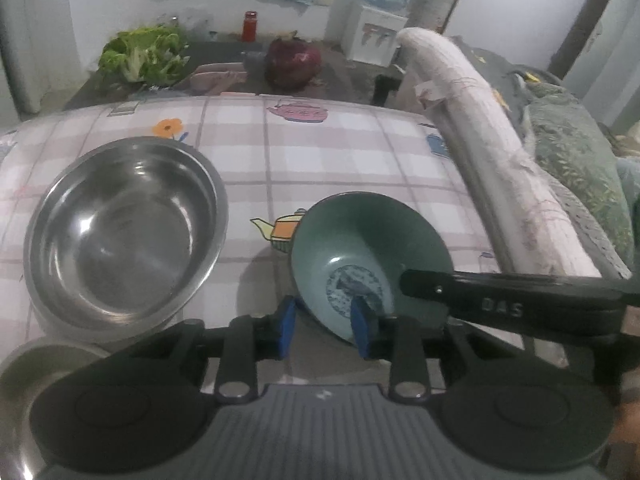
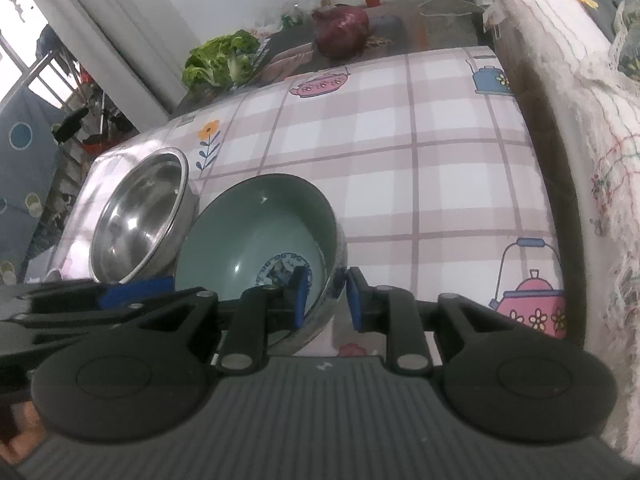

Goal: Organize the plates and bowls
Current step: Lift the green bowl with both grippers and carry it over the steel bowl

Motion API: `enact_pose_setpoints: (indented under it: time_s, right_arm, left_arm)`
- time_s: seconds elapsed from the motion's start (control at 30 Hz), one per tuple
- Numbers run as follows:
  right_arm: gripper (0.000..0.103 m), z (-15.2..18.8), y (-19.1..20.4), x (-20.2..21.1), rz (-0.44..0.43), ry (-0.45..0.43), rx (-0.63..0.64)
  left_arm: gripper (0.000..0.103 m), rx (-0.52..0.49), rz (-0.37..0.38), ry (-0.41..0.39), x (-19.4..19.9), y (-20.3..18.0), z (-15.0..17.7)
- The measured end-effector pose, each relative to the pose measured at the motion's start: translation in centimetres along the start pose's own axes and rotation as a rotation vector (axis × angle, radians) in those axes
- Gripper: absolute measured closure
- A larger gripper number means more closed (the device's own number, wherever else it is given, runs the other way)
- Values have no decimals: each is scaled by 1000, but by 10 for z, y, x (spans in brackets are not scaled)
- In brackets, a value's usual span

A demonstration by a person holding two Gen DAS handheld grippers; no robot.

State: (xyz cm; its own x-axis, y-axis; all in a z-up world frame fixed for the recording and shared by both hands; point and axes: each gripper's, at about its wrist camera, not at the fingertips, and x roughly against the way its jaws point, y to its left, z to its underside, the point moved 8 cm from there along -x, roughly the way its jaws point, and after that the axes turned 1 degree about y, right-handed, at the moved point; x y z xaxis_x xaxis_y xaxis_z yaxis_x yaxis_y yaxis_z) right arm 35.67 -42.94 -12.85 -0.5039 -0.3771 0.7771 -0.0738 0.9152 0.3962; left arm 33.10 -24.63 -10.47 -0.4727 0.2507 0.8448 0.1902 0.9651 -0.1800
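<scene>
Small metal dish [image 1: 36, 364] cut by frame edge, half behind left hand-held gripper [image 1: 326, 326].

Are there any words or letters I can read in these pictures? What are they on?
"DAS": raised letters on the black finger of the right gripper, reaching into the green bowl.
The blue pattern at the bottom of the green bowl is too blurred to tell whether it holds writing.
The red jar at the back shows no label I can read.
The checked tablecloth has only teapot and flower drawings, no words.

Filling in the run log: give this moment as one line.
left claw: shut on green bowl rim | right claw: shut on opposite rim | bowl: tilted | steel bowl: untouched
</scene>
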Motion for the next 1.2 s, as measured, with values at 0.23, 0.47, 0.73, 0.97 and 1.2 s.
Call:
enact_pose_setpoints:
  time_s: [0.23,0.47,0.73,0.97,1.2]
  right_arm:
    - [81,3,2,0,-7,4,-9]
    - [81,13,7,4,-16,6,5]
    - [80,14,8,-2,-8,9,-13]
    - [79,16,7,-7,-8,13,-21]
    - [79,18,7,-15,-12,20,-31]
  left_arm:
    - [84,-21,-22,17,4,4,4]
    - [83,-25,4,20,11,7,12]
    - [80,-29,-31,36,0,6,11]
    - [78,-20,-49,57,-12,5,11]
    - [78,-23,-59,68,-20,3,11]
